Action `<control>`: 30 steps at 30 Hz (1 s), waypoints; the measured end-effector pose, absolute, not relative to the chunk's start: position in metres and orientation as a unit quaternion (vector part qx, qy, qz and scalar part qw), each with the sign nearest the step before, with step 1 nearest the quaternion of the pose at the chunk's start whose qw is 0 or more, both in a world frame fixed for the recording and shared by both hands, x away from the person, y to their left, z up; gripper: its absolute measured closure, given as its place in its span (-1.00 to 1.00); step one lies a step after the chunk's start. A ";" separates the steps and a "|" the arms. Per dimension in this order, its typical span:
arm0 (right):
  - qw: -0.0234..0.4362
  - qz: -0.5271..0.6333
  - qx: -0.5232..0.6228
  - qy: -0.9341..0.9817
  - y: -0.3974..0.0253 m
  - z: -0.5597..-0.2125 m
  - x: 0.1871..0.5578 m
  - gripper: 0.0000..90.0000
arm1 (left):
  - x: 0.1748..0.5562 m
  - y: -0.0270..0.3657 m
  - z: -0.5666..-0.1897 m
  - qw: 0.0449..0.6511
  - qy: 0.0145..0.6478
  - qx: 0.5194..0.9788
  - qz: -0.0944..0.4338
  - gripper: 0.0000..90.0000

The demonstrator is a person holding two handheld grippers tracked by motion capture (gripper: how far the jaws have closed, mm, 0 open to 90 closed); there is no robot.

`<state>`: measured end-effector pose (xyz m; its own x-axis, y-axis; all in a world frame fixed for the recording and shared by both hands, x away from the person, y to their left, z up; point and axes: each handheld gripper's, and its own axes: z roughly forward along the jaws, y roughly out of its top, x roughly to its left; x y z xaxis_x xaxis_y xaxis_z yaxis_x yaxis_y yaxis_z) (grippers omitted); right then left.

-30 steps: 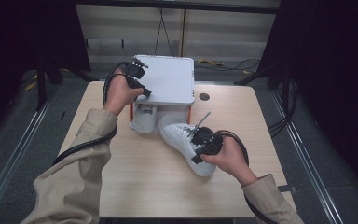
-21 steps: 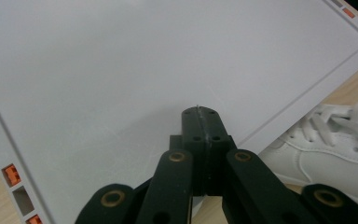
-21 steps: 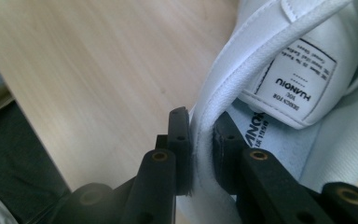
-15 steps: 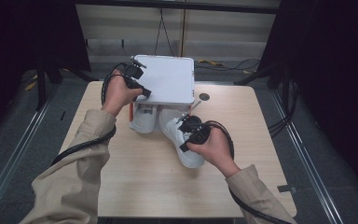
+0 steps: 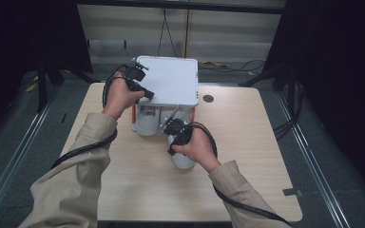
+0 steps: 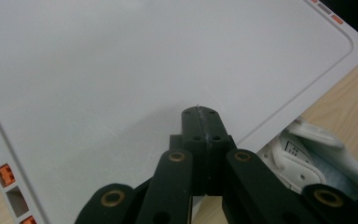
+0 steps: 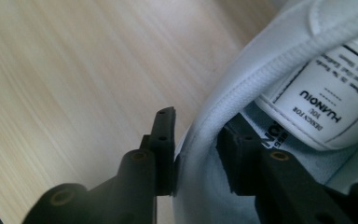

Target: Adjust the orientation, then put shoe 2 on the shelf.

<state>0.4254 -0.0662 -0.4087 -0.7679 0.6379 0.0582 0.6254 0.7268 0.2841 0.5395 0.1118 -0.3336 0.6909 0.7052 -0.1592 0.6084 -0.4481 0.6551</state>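
White shoe, near one (image 5: pixel 182 157): it lies on the wooden table (image 5: pixel 266 156) a little right of the table's middle, just in front of the rack; in the high view its heel end points toward the person and its far end is under the right hand.
Right gripper (image 5: pixel 175 127): it clamps the padded collar of this shoe (image 7: pixel 223 140); in the right gripper view one black jaw sits outside the collar and the other inside the shoe, next to the tongue label, with the white rim pinched between them, so the jaws are only narrowly apart.
Right hand (image 5: pixel 197 147): it holds the gripper low over the shoe, the black cable looping behind the wrist and along the beige sleeve.
Second white shoe (image 5: pixel 147 121): it sits farther off, under the front left part of the rack's top, to the left of the held shoe; part of it also appears at the lower right of the left gripper view (image 6: pixel 317 163).
Rack (image 5: pixel 171 85): a small white shelf with a flat top panel and orange-red uprights, at the far middle of the table.
Left gripper (image 5: pixel 145 91): its jaws are pressed together with no gap, tips resting on the near left edge of the white panel (image 6: pixel 168 70); nothing is visible between them.
Left hand (image 5: pixel 119 97): it grips that tool at the rack's left side.
Table hole (image 5: pixel 208 99): a dark round hole just right of the rack.
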 end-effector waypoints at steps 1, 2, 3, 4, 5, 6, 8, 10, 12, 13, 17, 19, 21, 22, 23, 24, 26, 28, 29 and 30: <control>0.022 0.145 0.340 0.929 -0.066 -0.409 0.425 0.40 | 0.539 0.112 -0.334 0.356 0.387 0.848 0.069 1.00; 0.020 0.147 0.333 0.931 -0.067 -0.409 0.425 0.32 | 0.539 0.112 -0.334 0.355 0.387 0.848 0.069 1.00; 0.015 0.143 0.326 0.934 -0.067 -0.409 0.424 0.21 | 0.539 0.111 -0.333 0.353 0.386 0.849 0.070 1.00; 0.013 0.143 0.316 0.938 -0.068 -0.408 0.423 0.14 | 0.540 0.111 -0.333 0.352 0.384 0.851 0.069 1.00; 0.014 0.144 0.309 0.940 -0.068 -0.405 0.421 0.03 | 0.539 0.110 -0.333 0.353 0.386 0.850 0.069 1.00; 0.017 0.143 0.295 0.944 -0.070 -0.402 0.419 -0.05 | 0.539 0.110 -0.333 0.351 0.386 0.850 0.071 1.00; 0.022 0.142 0.274 0.951 -0.075 -0.394 0.412 -0.10 | 0.539 0.110 -0.333 0.352 0.386 0.850 0.069 1.00; 0.023 0.137 0.263 0.955 -0.077 -0.392 0.410 -0.13 | 0.540 0.110 -0.333 0.352 0.386 0.850 0.069 1.00; 0.030 0.136 0.243 0.960 -0.081 -0.390 0.405 -0.16 | 0.539 0.111 -0.333 0.353 0.385 0.850 0.069 1.00; 0.031 0.134 0.232 0.963 -0.082 -0.390 0.403 -0.14 | 0.540 0.111 -0.333 0.353 0.384 0.850 0.070 1.00; 0.038 0.097 0.174 0.979 -0.088 -0.398 0.402 0.09 | 0.539 0.111 -0.334 0.357 0.385 0.848 0.071 1.00; 0.046 0.103 0.172 0.979 -0.089 -0.399 0.403 0.24 | 0.538 0.112 -0.334 0.359 0.387 0.847 0.071 1.00; 0.037 0.100 0.173 0.979 -0.089 -0.399 0.405 0.29 | 0.539 0.112 -0.334 0.359 0.386 0.847 0.071 1.00; 0.030 0.106 0.173 0.979 -0.088 -0.398 0.407 0.44 | 0.539 0.113 -0.334 0.359 0.385 0.848 0.070 1.00; 0.020 0.111 0.173 0.978 -0.087 -0.397 0.407 0.50 | 0.539 0.113 -0.335 0.360 0.385 0.847 0.070 1.00; 0.019 0.105 0.163 0.981 -0.084 -0.394 0.408 0.53 | 0.539 0.113 -0.335 0.361 0.386 0.846 0.069 1.00; 0.021 0.106 0.157 0.982 -0.082 -0.389 0.411 0.55 | 0.539 0.113 -0.335 0.360 0.385 0.847 0.069 1.00; 0.027 0.119 0.156 0.980 -0.081 -0.382 0.413 0.55 | 0.539 0.112 -0.334 0.359 0.385 0.847 0.070 1.00; 0.027 0.119 0.156 0.980 -0.081 -0.382 0.413 0.55 | 0.539 0.112 -0.334 0.359 0.385 0.847 0.070 1.00; 0.037 0.126 0.154 0.979 -0.080 -0.377 0.413 0.55 | 0.539 0.112 -0.334 0.359 0.385 0.847 0.070 1.00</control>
<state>0.4133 -0.0796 -0.3775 -0.9500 0.3104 -0.0341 0.2918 0.9211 0.2579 0.5389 0.1123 -0.3344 0.6931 0.7032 -0.1584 0.6032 -0.4455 0.6616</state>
